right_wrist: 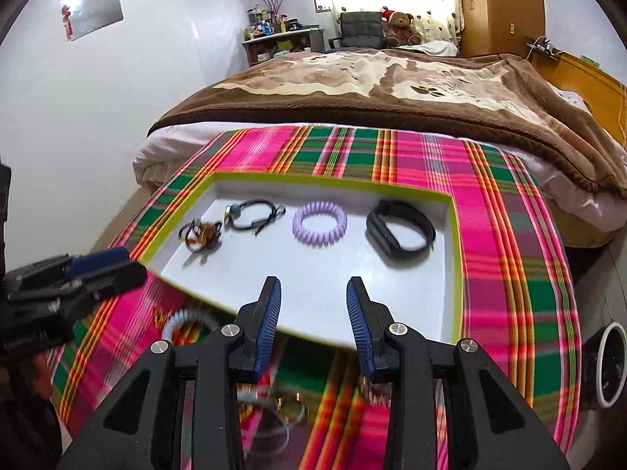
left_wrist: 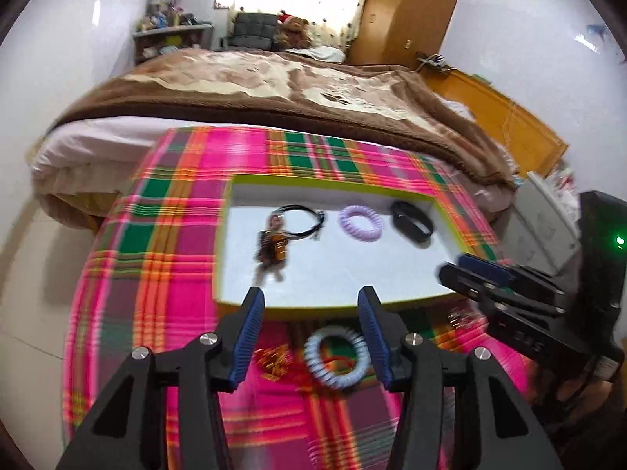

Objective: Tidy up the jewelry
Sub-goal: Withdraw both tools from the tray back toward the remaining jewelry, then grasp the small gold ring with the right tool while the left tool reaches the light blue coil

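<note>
A shallow tray (right_wrist: 456, 235) with a lime-green rim and a white floor sits on a pink, green and orange plaid cloth (right_wrist: 505, 243), and it serves as the landmark here. Inside it, along the far wall, lie four pieces in a row. At the tray's right end is a black wristband (right_wrist: 399, 231), a closed oval loop lying flat with its long axis running roughly along the row, its thicker body toward the near left. Next to it, toward the tray's middle, is a lilac spiral hair tie (right_wrist: 319, 222), a ribbed ring lying flat. Left of that is a thin black cord bracelet (right_wrist: 254, 214) with a small charm at its left end, its loop stretched along the row. At the tray's left end lies a brown-and-orange figure charm (right_wrist: 200, 235), blurred in both views. Outside the tray, just before its near rim, a pale blue spiral hair tie (left_wrist: 337, 357) rests flat on the cloth, with a small gold-coloured piece (left_wrist: 274, 360) just to its left, too smeared to identify. The left gripper (left_wrist: 309, 337) hangs over the pale blue tie with its blue-padded fingers spread wide and nothing between them. The right gripper (right_wrist: 313, 329) hovers over the tray's near rim, fingers likewise parted and gripping nothing.
</note>
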Action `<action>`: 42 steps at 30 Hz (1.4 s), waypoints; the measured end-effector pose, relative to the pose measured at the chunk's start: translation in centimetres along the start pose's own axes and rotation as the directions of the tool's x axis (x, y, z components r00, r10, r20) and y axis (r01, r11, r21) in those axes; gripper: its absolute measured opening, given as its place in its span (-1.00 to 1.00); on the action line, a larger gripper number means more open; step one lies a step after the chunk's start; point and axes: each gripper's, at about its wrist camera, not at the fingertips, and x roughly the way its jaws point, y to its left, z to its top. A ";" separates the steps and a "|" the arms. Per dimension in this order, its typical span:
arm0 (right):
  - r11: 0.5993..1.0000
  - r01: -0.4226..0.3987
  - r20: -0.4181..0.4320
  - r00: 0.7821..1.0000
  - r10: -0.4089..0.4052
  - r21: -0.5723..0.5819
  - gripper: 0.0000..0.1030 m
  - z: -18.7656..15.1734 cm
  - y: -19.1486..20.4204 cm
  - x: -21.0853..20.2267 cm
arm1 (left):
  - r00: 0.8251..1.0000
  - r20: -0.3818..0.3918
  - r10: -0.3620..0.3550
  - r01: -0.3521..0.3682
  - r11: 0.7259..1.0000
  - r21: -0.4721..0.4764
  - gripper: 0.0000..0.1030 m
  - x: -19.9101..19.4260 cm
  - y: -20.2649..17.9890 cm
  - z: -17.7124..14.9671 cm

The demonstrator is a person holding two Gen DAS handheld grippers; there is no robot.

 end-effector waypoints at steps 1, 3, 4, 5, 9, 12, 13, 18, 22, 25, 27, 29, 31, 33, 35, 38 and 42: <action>1.000 0.012 -0.007 1.000 -0.012 -0.003 -0.30 -0.6 0.0 -0.1 | 1.000 0.008 0.030 -0.030 0.999 0.022 0.01 -0.3 -0.3 -0.3; 0.999 0.037 -0.024 0.999 -0.037 -0.009 -0.30 -1.7 -0.1 -0.2 | 1.000 0.011 0.025 -0.026 0.999 0.021 0.02 -0.7 -0.4 -0.8; 0.999 0.045 -0.035 0.998 -0.046 -0.018 -0.30 -2.3 -0.1 -0.1 | 1.000 0.007 0.008 -0.008 1.000 0.008 0.02 -0.8 -0.2 -1.0; 0.999 0.042 -0.044 0.998 -0.043 -0.023 -0.30 -2.8 -0.1 -0.1 | 1.000 0.009 0.009 -0.009 1.000 0.005 0.02 -1.0 -0.2 -1.2; 1.000 0.028 -0.067 0.997 -0.029 -0.011 -0.30 -4.6 -0.4 -0.4 | 1.000 0.006 0.004 -0.004 1.000 0.015 0.03 -1.3 -0.3 -2.1; 1.000 0.012 -0.076 0.997 -0.011 0.011 -0.30 -5.5 -0.7 -0.6 | 1.000 -0.005 -0.006 0.006 1.000 0.016 0.03 -1.3 -0.4 -2.6; 1.000 0.009 -0.079 0.997 -0.008 0.014 -0.30 -5.8 -0.7 -0.6 | 1.000 -0.008 -0.009 0.009 1.000 0.015 0.03 -1.3 -0.3 -2.8; 1.000 -0.007 -0.084 0.996 0.006 -0.007 -0.30 -6.7 -0.2 -0.6 | 0.999 -0.029 -0.014 0.014 1.000 0.003 0.03 -1.2 -0.2 -3.9; 0.999 -0.016 -0.097 0.995 0.012 -0.037 -0.31 -7.0 0.4 -0.4 | 0.999 -0.044 -0.019 0.019 1.000 -0.007 0.03 -0.9 0.1 -4.3; 0.998 -0.011 -0.097 0.995 0.006 -0.059 -0.40 -7.0 0.7 -0.2 | 0.999 -0.047 -0.020 0.020 1.000 -0.012 0.03 -0.7 0.2 -4.5; 0.998 -0.011 -0.104 0.995 0.004 -0.068 -0.60 -6.9 0.9 0.0 | 0.998 -0.052 -0.019 0.018 1.000 -0.014 0.03 -0.6 0.3 -4.5; 0.997 -0.013 -0.107 0.994 0.006 -0.070 -0.62 -6.9 0.9 0.2 | 0.998 -0.057 -0.019 0.018 1.000 -0.017 0.03 -0.4 0.4 -4.6; 0.997 -0.018 -0.109 0.994 0.010 -0.069 -0.64 -6.8 0.8 0.3 | 0.998 -0.062 -0.019 0.018 1.000 -0.020 0.03 -0.3 0.5 -4.7; 0.997 -0.018 -0.111 0.994 0.011 -0.070 -0.85 -6.8 0.8 0.4 | 0.998 -0.064 -0.019 0.018 1.000 -0.023 0.03 -0.2 0.5 -4.7; 0.998 -0.015 -0.112 0.994 0.007 -0.068 -0.91 -6.8 0.7 0.4 | 0.998 -0.068 -0.017 0.016 1.000 -0.025 0.03 -0.1 0.5 -4.7; 0.998 -0.013 -0.101 0.995 0.007 -0.067 -0.95 -6.8 0.7 0.1 | 0.997 -0.072 -0.016 0.014 1.000 -0.025 0.03 0.1 0.6 -4.8; 0.998 -0.015 -0.087 0.996 0.010 -0.064 -0.97 -6.8 0.6 -0.3 | 0.997 -0.079 -0.014 0.012 1.000 -0.027 0.03 0.3 0.6 -4.9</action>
